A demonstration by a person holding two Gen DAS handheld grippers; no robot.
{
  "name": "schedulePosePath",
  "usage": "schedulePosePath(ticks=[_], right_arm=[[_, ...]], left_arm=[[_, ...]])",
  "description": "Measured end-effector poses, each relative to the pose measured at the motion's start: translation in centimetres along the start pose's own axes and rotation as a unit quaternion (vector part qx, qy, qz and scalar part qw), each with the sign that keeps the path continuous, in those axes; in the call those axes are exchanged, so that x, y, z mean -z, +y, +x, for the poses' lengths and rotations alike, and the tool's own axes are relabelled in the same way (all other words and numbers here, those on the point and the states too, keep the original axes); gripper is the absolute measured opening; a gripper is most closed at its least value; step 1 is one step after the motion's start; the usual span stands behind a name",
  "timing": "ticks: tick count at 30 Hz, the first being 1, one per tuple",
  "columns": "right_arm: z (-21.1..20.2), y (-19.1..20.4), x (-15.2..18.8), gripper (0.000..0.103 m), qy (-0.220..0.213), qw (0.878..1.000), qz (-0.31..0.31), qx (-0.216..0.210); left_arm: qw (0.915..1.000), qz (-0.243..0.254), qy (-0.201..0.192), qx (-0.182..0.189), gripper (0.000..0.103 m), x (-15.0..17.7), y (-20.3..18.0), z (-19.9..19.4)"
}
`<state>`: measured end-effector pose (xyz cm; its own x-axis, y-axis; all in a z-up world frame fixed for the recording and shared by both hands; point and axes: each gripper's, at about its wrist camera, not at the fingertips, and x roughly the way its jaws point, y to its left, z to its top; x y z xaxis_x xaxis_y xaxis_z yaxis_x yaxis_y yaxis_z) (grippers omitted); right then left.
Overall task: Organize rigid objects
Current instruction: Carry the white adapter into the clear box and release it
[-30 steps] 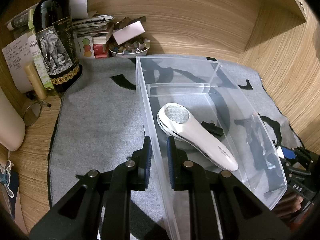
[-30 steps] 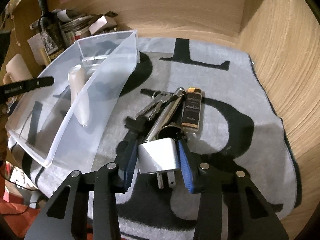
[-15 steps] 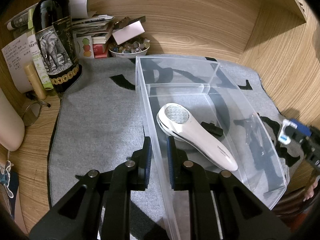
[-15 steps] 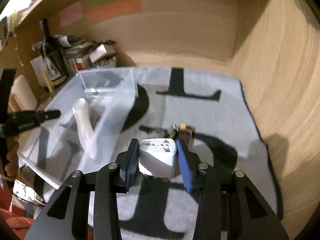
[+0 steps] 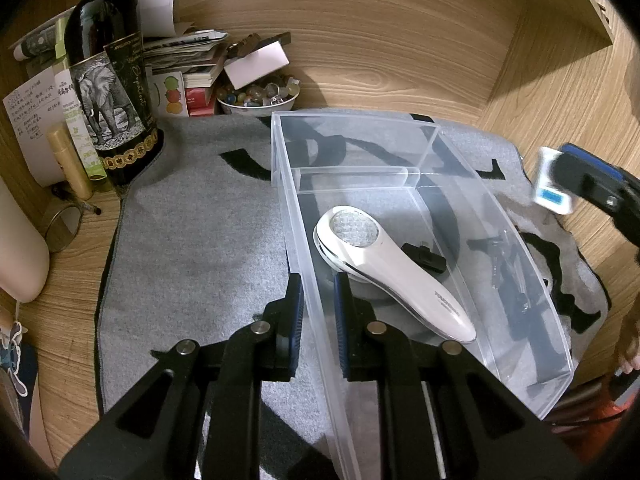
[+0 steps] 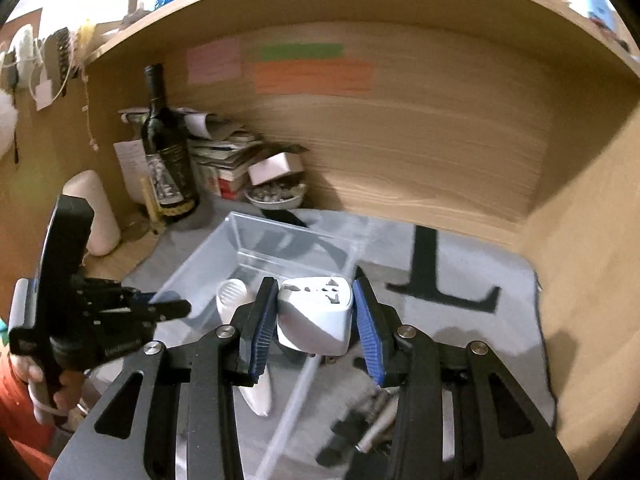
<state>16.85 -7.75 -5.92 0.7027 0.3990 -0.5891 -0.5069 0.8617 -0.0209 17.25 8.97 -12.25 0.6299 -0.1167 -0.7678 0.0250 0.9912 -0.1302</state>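
A clear plastic bin (image 5: 416,152) stands on the grey mat. It holds a white handheld device (image 5: 396,276) and a small black piece (image 5: 424,258). My left gripper (image 5: 318,312) is shut on the bin's near left wall. My right gripper (image 6: 314,312) is shut on a white travel adapter (image 6: 316,316) and holds it in the air above the bin's right side (image 6: 304,240). The adapter also shows at the right of the left wrist view (image 5: 550,188). Keys and a dark lighter (image 6: 360,436) lie on the mat below the right gripper.
A wine bottle (image 5: 110,80), stacked papers and boxes (image 5: 188,60) and a bowl of small trinkets (image 5: 258,96) crowd the back left corner. Wooden walls (image 5: 560,80) close in the back and right. A cream cylinder (image 5: 20,256) stands at the left.
My right gripper has lifted the adapter off the mat and carried it up and left, toward the bin. My left gripper has kept its hold on the bin wall.
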Motion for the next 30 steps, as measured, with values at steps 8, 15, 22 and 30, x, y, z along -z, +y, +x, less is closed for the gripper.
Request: schedulePosePath(ticks=[8, 15, 22, 30], right_arm=[[4.0, 1.3, -0.4, 0.035, 0.043, 0.999, -0.019, -0.02], [6.9, 1.9, -0.2, 0.035, 0.087, 0.995, -0.044, -0.022], [8.7, 1.8, 0.1, 0.035, 0.122, 0.991, -0.042, -0.037], [7.1, 1.3, -0.4, 0.04, 0.102, 0.994, -0.03, -0.038]], left_arm=[[1.0, 0.002, 0.001, 0.0, 0.014, 0.0, -0.1, 0.0], [1.0, 0.003, 0.001, 0.0, 0.014, 0.0, -0.1, 0.1], [1.0, 0.003, 0.001, 0.0, 0.014, 0.0, -0.1, 0.1], [1.0, 0.004, 0.001, 0.0, 0.014, -0.1, -0.1, 0.1]])
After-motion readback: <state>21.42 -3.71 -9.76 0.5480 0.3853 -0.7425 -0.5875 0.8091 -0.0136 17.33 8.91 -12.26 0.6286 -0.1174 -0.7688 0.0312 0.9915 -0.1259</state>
